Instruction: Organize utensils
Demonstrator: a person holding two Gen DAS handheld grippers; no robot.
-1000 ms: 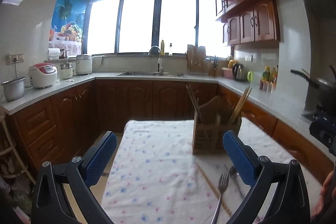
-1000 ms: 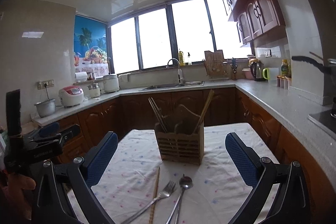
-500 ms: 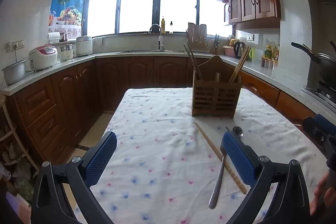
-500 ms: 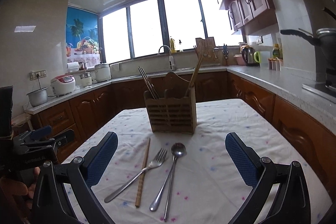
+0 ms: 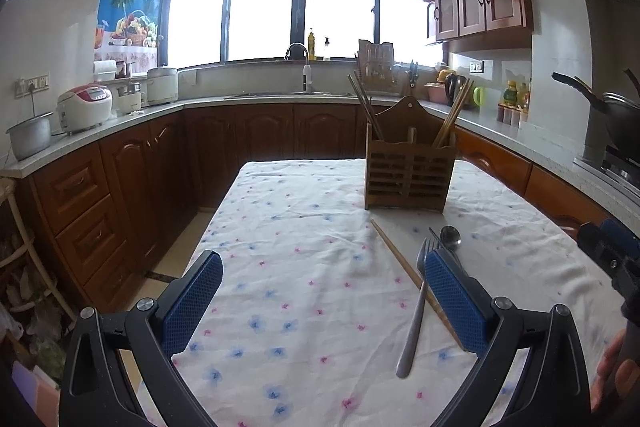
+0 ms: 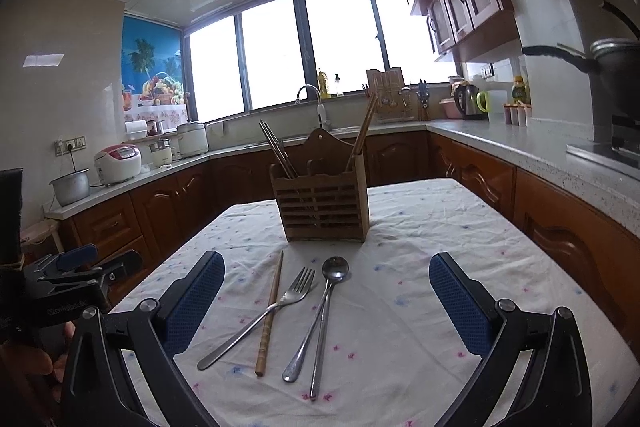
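While I look through both claw cameras, I see a table point(image 6: 460, 227) with a white cloth point(image 5: 304, 267) that has small blue and pink flowers on it.

My right claw point(image 6: 326, 301) is spread wide and holds nothing. Its blue pads point(image 6: 460, 303) sit on each side of the things I must tidy. Between them, on the cloth, lie a fork point(image 6: 260, 319), a spoon point(image 6: 320, 311), a brown chopstick point(image 6: 271, 311) and a thin metal stick point(image 6: 320, 343). The fork crosses over the brown chopstick. The spoon and the metal stick lie touching, side by side, to the right of the fork. None of them touch the pads.

Just past them stands a wooden holder point(image 6: 322, 205). It is upright, near the middle of the table. Dark chopsticks point(image 6: 276, 149) lean out of its left side and brown ones point(image 6: 364, 125) lean out of its right side.

My left claw point(image 5: 322, 293) is wide apart too and grips nothing. From this side the fork point(image 5: 416, 311) lies just beside the right pad point(image 5: 456, 301), on its inner side. The chopstick point(image 5: 400, 263) runs under the fork and goes behind that pad. The spoon's point(image 5: 450, 237) bowl peeks out just past the pad's tip. The holder point(image 5: 408, 171) stands farther off, ahead and to the right.

Each camera also shows a bit of the other claw at its edge.
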